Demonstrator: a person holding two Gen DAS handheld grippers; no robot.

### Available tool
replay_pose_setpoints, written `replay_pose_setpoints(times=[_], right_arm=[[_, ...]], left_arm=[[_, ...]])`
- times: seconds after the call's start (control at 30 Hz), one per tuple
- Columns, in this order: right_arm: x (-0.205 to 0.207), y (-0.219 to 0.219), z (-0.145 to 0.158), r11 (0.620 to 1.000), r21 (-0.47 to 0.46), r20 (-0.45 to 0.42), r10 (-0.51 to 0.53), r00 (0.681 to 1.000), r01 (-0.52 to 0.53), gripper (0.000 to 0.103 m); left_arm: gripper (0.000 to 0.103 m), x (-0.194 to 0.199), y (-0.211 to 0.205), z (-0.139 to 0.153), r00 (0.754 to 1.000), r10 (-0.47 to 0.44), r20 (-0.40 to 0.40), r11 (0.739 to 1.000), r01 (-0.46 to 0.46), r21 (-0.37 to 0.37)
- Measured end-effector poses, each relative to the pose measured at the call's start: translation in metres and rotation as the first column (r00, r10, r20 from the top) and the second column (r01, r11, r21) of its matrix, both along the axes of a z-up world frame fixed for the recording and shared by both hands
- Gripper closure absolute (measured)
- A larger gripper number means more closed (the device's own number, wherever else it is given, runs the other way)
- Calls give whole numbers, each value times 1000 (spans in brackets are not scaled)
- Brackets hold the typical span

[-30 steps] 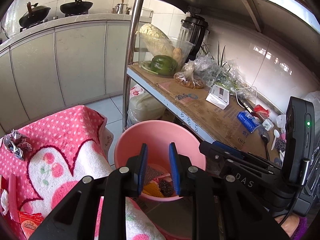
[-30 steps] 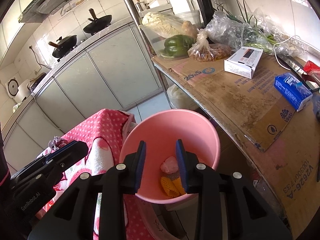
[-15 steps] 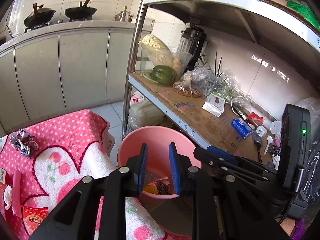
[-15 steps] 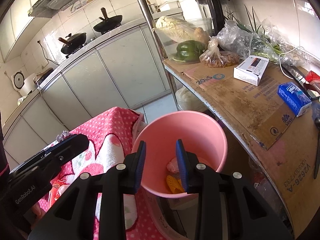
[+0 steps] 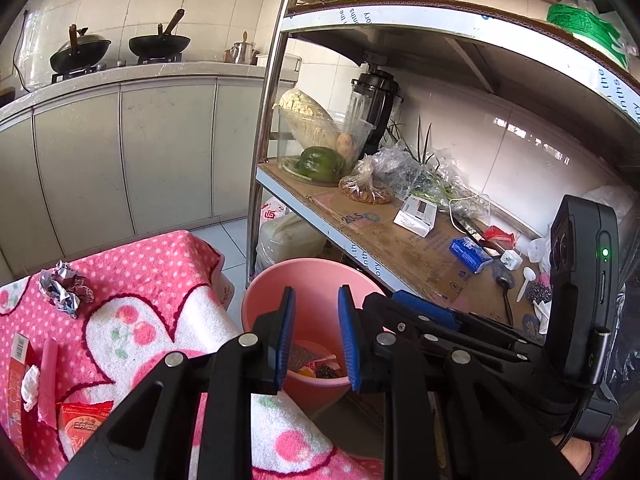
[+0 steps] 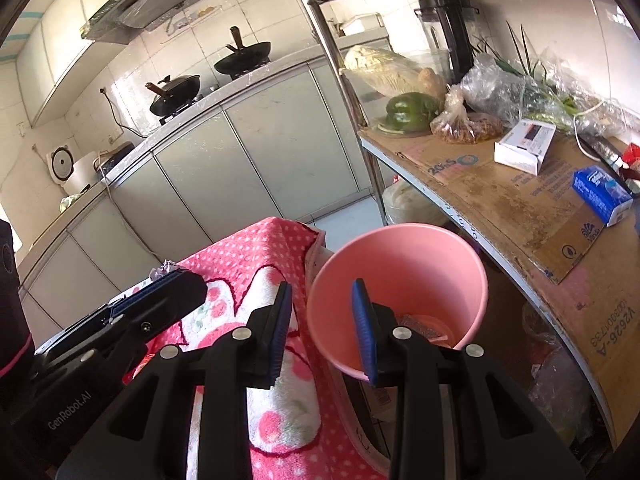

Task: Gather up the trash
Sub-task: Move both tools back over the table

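Metal shelf rack (image 5: 280, 184) along right wall, cardboard-lined, crowded with vegetables and small boxes. Pink dotted towel (image 5: 132, 320) covers low surface at left. Pink bucket (image 5: 276, 292) on floor between towel and rack; scraps of trash lie in bottom. Left gripper (image 5: 316, 336) above bucket, jaws apart, nothing between. Right gripper (image 6: 322, 328) just beside it, near bucket rim, jaws apart, empty. On towel: red snack wrapper (image 5: 82, 420), pink stick (image 5: 48, 380), crumpled foil wrapper (image 5: 64, 288), white wad (image 5: 30, 386).

bucket (image 5: 256, 304) floor: half hidden by tongs | red packet (image 5: 18, 364): cut by left edge
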State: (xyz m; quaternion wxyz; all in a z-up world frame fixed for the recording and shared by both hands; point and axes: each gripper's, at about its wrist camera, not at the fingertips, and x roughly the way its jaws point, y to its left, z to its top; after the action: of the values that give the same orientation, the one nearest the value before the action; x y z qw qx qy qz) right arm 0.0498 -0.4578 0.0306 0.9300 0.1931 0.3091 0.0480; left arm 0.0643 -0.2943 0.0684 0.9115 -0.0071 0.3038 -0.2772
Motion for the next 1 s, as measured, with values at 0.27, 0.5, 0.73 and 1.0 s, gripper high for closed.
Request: replay_pose_setpoints(times=[0.27,0.5,0.73,1.0], right_arm=[[-17,19,5,1000,23,10,15,1000,-15,71],[-39,37,15,1000,-17,52,17,998,-16,71],[-52,58,25,996,-63,71,74,995,-70,71],[-51,92,34,983,-85,59,170,984,-165,70]], left_arm=[[82,-24,22,6,999,25,26,1000,-25,-10],[82,-44,36,13,999,23,23,1000,-23,20],[78,-61,67,17,997,75,21,997,-76,25],[64,-78,125,33,991,126,46,991,-128,27]])
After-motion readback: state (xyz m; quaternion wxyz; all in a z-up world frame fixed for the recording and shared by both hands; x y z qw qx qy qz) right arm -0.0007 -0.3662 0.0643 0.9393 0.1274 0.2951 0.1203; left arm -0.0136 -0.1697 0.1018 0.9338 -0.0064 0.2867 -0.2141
